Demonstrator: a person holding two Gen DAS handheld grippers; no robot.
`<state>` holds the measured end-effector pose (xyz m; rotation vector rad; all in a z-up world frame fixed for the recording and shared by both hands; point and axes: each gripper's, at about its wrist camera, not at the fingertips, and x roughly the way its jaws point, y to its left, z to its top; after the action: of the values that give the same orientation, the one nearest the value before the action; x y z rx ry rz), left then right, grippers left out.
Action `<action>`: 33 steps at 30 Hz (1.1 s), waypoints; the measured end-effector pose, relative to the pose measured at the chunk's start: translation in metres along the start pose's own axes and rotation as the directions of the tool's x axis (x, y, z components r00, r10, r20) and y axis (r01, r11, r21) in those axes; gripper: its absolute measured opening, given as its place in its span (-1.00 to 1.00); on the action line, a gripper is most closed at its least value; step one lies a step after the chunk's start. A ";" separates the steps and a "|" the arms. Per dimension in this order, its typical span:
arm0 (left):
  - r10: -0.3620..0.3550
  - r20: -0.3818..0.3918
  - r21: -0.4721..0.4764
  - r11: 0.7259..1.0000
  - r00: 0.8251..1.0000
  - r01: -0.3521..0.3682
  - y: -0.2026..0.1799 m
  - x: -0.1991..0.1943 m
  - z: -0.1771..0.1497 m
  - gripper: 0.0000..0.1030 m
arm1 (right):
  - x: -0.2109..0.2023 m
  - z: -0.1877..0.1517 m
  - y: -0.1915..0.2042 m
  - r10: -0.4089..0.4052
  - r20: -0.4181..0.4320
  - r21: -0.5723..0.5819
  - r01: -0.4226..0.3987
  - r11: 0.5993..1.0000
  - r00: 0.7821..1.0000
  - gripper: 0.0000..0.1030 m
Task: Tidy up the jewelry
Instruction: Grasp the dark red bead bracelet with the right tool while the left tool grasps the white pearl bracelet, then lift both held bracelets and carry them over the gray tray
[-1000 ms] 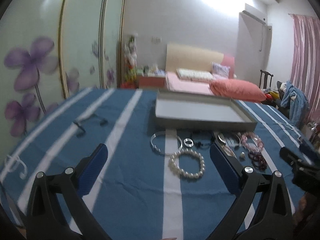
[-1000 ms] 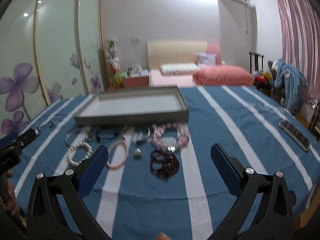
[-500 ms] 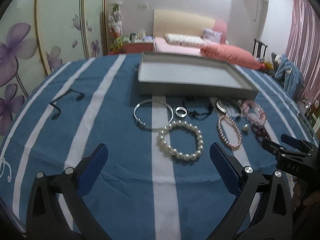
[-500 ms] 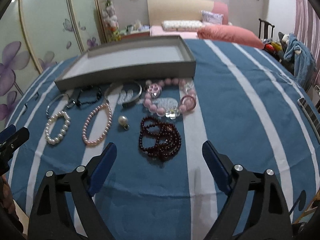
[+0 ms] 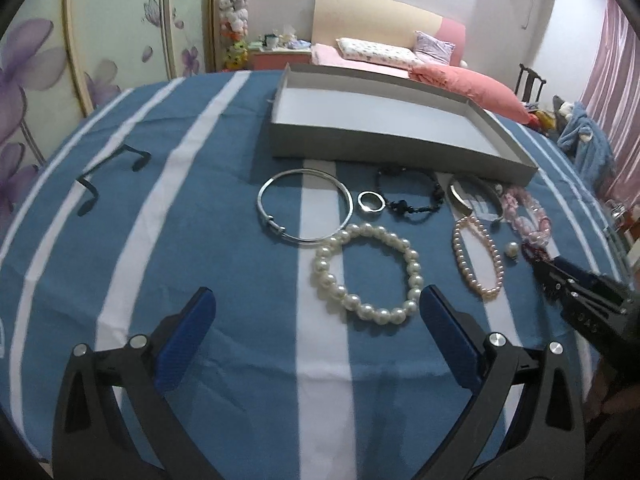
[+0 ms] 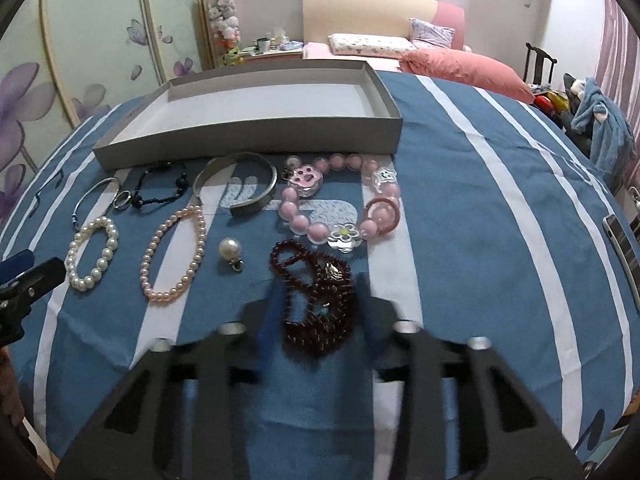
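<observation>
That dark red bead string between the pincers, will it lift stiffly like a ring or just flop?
The dark red bead string probably flops: it lies in loose, overlapping coils. The right gripper has just been closing around it; I can't tell if the pads press yet. Pinched at one spot, the other loops would likely dangle. Its small round beads look smooth, so it might slip.

Both wrist views look steeply down, close over striped bedspread (image 5: 208,240); share grey tray (image 6: 256,136), jewelry row.
</observation>
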<state>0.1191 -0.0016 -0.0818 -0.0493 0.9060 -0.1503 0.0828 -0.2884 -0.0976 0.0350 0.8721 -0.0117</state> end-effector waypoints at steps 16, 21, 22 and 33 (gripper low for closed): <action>-0.019 -0.043 0.003 1.000 0.999 0.019 -0.007 0.015 0.007 -0.42 | 0.003 0.001 -0.001 0.006 0.024 0.000 -0.006 1.000 1.000 -0.74; -0.027 -0.043 0.012 1.000 0.999 0.028 -0.008 0.017 0.007 -0.80 | 0.002 0.001 -0.003 0.019 0.028 0.018 -0.019 1.000 0.999 -0.76; -0.030 -0.041 0.013 0.999 0.999 0.030 -0.008 0.017 0.007 -0.80 | 0.002 0.001 -0.004 0.021 0.029 0.021 -0.022 1.000 0.999 -0.77; -0.052 0.024 0.014 0.999 0.998 0.052 -0.007 0.004 0.008 -0.81 | -0.006 -0.002 -0.012 0.076 0.053 0.076 -0.080 0.994 0.996 -0.82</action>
<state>0.1264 -0.0094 -0.0792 -0.0620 0.8798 -0.2037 0.0772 -0.3004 -0.0946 0.1417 0.8194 0.0263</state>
